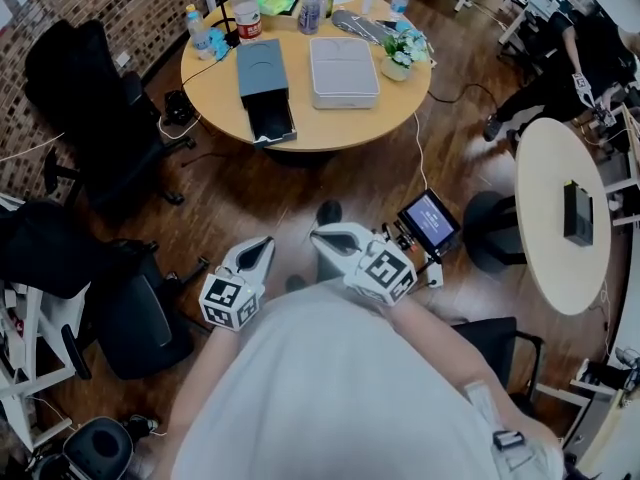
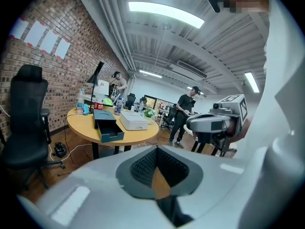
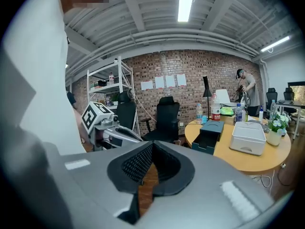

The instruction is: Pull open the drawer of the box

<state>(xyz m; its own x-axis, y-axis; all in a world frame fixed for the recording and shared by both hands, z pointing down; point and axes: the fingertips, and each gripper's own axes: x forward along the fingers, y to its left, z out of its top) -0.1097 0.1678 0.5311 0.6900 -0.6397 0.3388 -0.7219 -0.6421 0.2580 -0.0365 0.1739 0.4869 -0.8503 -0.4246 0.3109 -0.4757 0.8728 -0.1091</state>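
Note:
The dark teal box [image 1: 261, 68] sits on the round wooden table [image 1: 330, 123], far from both grippers, and its drawer [image 1: 271, 118] stands pulled out toward the table's front edge. The left gripper view shows the box [image 2: 106, 118] with its open drawer [image 2: 110, 131], and in the right gripper view the box [image 3: 212, 127] sits at the table's near side. My left gripper [image 1: 264, 240] and right gripper [image 1: 320, 234] hover close to my body over the wooden floor, side by side. Both are shut and hold nothing. The pads [image 2: 145, 168] nearly meet; likewise the pads [image 3: 138, 163].
A pale grey box [image 1: 343, 71], bottles [image 1: 246, 13] and a small plant [image 1: 402, 53] share the table. Black office chairs [image 1: 95, 98] stand at the left. A small screen [image 1: 430, 218] on a stand is at my right, beyond it a second round table [image 1: 555, 238]. A person [image 2: 183, 116] stands behind.

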